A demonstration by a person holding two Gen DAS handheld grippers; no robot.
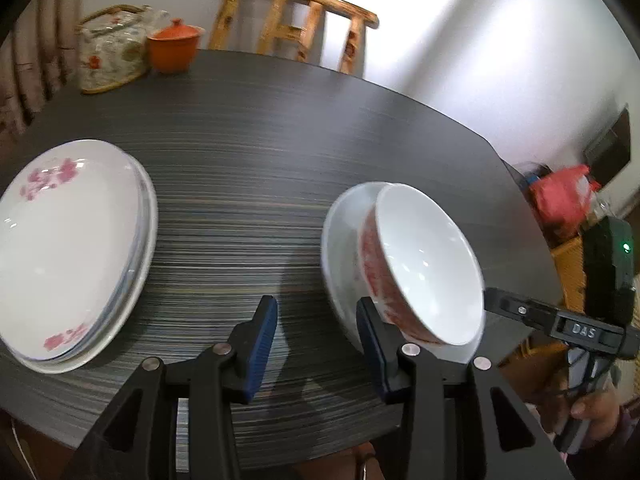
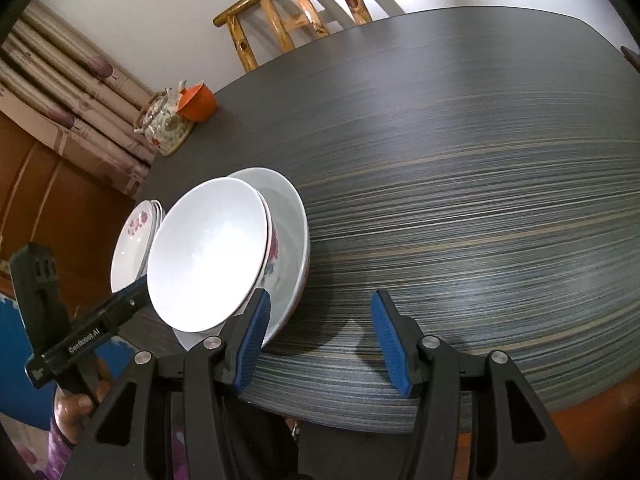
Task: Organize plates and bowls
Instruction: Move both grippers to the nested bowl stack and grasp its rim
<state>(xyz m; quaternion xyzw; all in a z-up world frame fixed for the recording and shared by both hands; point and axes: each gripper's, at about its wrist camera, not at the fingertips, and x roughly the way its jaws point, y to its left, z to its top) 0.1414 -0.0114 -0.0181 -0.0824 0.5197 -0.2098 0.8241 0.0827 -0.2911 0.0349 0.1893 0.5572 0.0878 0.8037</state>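
Note:
A white bowl with a red pattern outside (image 1: pixel 424 264) sits tilted inside a larger white bowl (image 1: pixel 340 240) on the dark striped table (image 1: pixel 260 152). A stack of white plates with pink flowers (image 1: pixel 68 240) lies at the left. My left gripper (image 1: pixel 316 332) is open and empty, its right finger beside the bowls. In the right wrist view the nested bowls, the upper (image 2: pixel 208 256) in the larger (image 2: pixel 292 216), sit left of my open, empty right gripper (image 2: pixel 320 332); the plates (image 2: pixel 134 240) lie behind them.
A floral teapot (image 1: pixel 110 54) and an orange lidded pot (image 1: pixel 174 46) stand at the far left of the table. A wooden chair (image 1: pixel 296 20) stands behind the table. The right gripper's body (image 1: pixel 576 328) shows at the right table edge.

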